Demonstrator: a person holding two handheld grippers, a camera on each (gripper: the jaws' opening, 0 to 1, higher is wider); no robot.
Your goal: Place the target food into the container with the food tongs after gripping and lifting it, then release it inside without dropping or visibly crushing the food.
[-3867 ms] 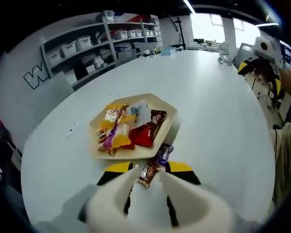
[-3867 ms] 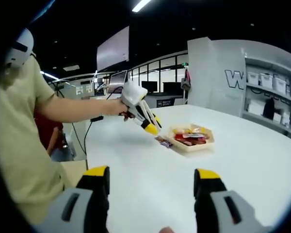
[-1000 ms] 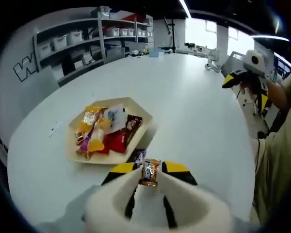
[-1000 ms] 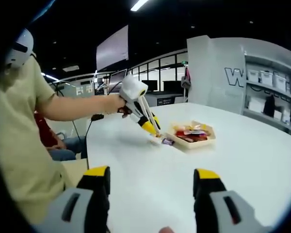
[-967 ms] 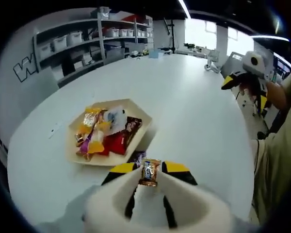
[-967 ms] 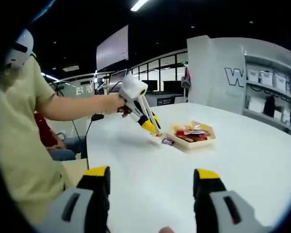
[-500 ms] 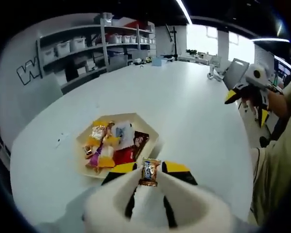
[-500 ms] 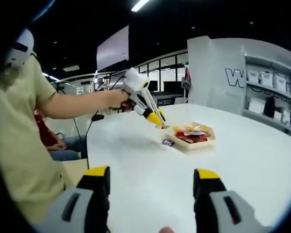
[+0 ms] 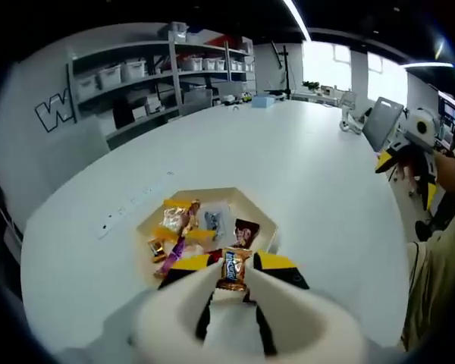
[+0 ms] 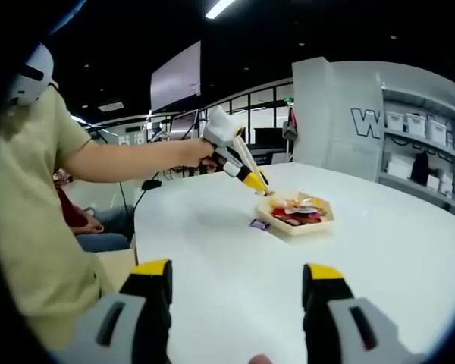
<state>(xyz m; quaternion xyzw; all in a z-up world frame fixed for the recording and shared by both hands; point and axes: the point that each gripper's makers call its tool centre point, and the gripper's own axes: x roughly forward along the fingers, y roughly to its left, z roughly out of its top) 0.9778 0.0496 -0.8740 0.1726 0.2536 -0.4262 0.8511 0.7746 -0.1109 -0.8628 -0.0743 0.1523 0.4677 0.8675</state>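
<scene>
Left gripper view showed the left tongs (image 9: 233,267) pinched narrow on a small wrapped candy (image 9: 233,268), the wrapper standing upright between the yellow tips, gripped lightly enough that it looked unsquashed. Just beyond and below those tips sat the tray (image 9: 267,220), a pale hexagonal dish on the white surface (image 9: 311,167), already holding a heap of bright wrapped sweets (image 9: 183,224). I judged the candy was held high over the tray's near rim so it could be carried over the wall before being let go.

From the right gripper view the same tongs hung above the near edge of the tray (image 10: 323,220), angled down toward it from the person's outstretched arm (image 10: 129,161). One dark purple candy (image 10: 259,224) lay on the surface just beside the tray, on the side nearest the right tongs (image 10: 239,280), which stood wide apart, holding nothing, well away from the tray and seemingly kept out of the way.
</scene>
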